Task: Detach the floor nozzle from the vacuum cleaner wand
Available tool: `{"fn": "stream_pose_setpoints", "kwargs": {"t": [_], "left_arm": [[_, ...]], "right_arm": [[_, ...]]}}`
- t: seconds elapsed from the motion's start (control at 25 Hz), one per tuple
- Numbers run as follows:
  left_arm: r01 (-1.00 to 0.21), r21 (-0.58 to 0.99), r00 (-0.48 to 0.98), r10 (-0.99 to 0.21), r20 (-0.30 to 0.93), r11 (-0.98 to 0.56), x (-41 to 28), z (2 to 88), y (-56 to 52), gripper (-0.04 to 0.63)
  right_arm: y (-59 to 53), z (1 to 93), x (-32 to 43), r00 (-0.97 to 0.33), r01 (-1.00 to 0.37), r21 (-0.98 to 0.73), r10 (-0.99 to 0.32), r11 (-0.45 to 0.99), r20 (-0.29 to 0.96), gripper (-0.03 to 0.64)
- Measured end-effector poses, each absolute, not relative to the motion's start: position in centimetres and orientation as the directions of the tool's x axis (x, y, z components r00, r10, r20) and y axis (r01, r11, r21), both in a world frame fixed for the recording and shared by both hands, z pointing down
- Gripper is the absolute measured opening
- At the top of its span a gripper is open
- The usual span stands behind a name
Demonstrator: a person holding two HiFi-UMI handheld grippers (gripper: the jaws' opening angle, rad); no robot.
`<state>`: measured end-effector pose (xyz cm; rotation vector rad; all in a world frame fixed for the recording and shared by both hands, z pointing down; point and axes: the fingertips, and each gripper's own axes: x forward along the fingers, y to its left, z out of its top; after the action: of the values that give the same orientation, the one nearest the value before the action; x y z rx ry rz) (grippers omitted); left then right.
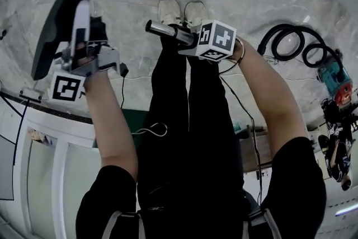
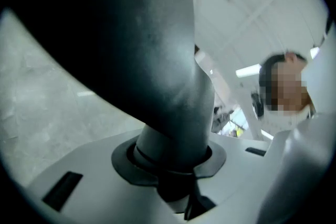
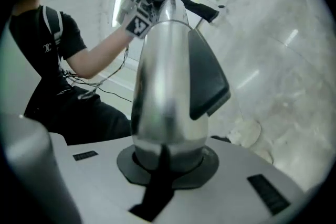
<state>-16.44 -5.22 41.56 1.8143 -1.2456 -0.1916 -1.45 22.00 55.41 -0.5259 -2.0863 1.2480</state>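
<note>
In the head view my left gripper (image 1: 84, 36) is shut on the neck of the long black floor nozzle (image 1: 61, 14), which is held up at the upper left. In the left gripper view that dark neck (image 2: 157, 60) fills the space between the jaws of the left gripper (image 2: 170, 165). My right gripper (image 1: 182, 36) is shut on the silver wand (image 1: 162, 29) at the centre. The wand's open end points left, apart from the nozzle. In the right gripper view the wand (image 3: 163, 86), with a black latch piece (image 3: 207, 76), runs away from the right gripper (image 3: 165, 160).
The person's shoes (image 1: 182, 11) stand on the marble floor below the wand. A coiled black hose (image 1: 291, 42) and a teal machine (image 1: 335, 78) lie at the right. A white cabinet (image 1: 50, 159) is at the lower left. Cables hang by the legs.
</note>
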Motion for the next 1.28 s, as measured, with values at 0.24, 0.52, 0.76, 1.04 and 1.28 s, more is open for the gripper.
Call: {"fn": "stream_pose_setpoints", "kwargs": {"t": [0.24, 0.52, 0.76, 1.04, 1.28], "left_arm": [[-0.720, 0.687, 0.416, -0.853, 0.315, -0.098, -22.9, 37.5, -9.3, 0.126], [-0.640, 0.766, 0.454, -0.832, 0.318, -0.056, -18.6, 40.8, -7.5, 0.126], [-0.619, 0.782, 0.508, -0.794, 0.333, -0.068, -14.3, 42.4, -6.9, 0.126], [-0.634, 0.770, 0.516, -0.777, 0.360, -0.064, -14.1, 42.3, -7.1, 0.126], [-0.615, 0.788, 0.500, -0.785, 0.366, -0.024, -13.3, 40.7, -7.4, 0.126]], "right_arm": [[26.3, 59.8, 7.7, -0.614, -0.181, -0.737, 0.511, 0.651, 0.602, 0.052], [19.6, 61.9, 7.2, -0.611, -0.285, -0.631, 0.371, 0.721, 0.700, 0.052], [16.5, 62.2, 6.3, -0.628, -0.324, -0.588, 0.296, 0.741, 0.720, 0.052], [17.1, 61.9, 5.4, -0.620, -0.322, -0.584, 0.300, 0.745, 0.725, 0.052], [17.3, 59.1, 4.9, -0.628, -0.280, -0.602, 0.332, 0.748, 0.704, 0.052]]}}
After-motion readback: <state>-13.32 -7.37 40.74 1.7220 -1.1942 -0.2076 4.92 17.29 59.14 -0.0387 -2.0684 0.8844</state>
